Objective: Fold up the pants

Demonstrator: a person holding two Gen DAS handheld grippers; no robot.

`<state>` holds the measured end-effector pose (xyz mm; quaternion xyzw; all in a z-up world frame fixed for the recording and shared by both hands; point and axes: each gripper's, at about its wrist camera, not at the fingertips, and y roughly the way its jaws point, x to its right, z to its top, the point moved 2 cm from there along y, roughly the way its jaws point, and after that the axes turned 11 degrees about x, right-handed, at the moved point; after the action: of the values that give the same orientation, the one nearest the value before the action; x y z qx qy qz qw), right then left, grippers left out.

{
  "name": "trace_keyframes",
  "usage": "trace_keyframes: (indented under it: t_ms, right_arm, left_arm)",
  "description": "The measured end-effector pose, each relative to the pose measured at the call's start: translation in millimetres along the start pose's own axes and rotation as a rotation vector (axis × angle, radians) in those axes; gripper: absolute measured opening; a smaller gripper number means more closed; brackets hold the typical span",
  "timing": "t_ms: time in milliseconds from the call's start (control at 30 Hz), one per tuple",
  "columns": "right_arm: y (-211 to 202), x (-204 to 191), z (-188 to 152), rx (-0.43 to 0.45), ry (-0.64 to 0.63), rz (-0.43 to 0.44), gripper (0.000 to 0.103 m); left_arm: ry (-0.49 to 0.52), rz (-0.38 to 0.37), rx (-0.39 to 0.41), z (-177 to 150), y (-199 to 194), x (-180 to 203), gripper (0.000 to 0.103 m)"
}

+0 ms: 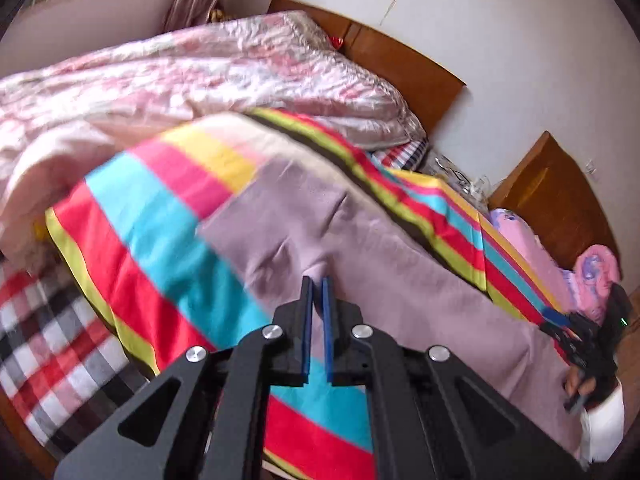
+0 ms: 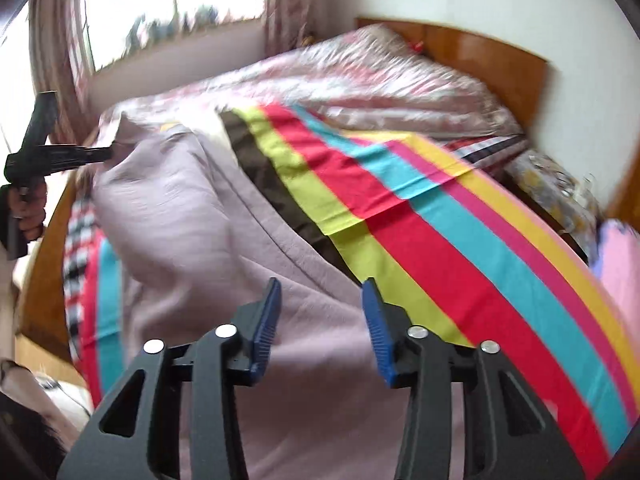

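Two views split the scene: the left wrist view shows the left claw [image 1: 317,280] pinched on the mauve pants [image 1: 360,240] lying on the bed's striped blanket [image 1: 160,220]. Only the right wrist view shows the window [image 2: 168,4] — right claw [image 2: 320,286] apart above the pants. No writing readable.

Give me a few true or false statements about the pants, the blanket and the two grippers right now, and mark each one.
1. The mauve pants lie on a striped blanket. True.
2. The right gripper is clamped on the pants. False: its jaws stand apart over the fabric.
3. The left gripper is shut on the pants. True: a fold is pinched.
4. The blanket is plain white. False: it has bright stripes.
5. A wooden headboard stands behind the bed. True.
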<state>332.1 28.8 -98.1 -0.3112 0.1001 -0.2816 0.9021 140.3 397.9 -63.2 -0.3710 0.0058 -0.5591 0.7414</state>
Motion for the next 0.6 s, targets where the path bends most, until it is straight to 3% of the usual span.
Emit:
trace_keyframes:
  t_ms: [100,233,333,500,600]
  right_arm:
    - [34,-10,2,-0.102,-0.077,0.077,0.038]
    - [52,-29,-11,-0.187,-0.156,0.134,0.038]
    - [56,-37,-21,-0.198,-0.196,0.129,0.039]
    - [63,-34,-16,-0.182,-0.173,0.123,0.038]
    - [63,-37,-14,-0.187,-0.211,0.124,0.038]
  left_arm:
    - [-0.016,-0.058,-0.012,-11,16,-11,0.004]
    - [-0.035,-0.110,-0.019,-10,34,-7,0.018]
    - [-0.046,-0.137,-0.026,-13,41,-4,0.034]
    - [-0.089,-0.139,-0.045,-12,58,-7,0.036]
    - [-0.082,-0.152,-0.018,-7,48,3,0.050]
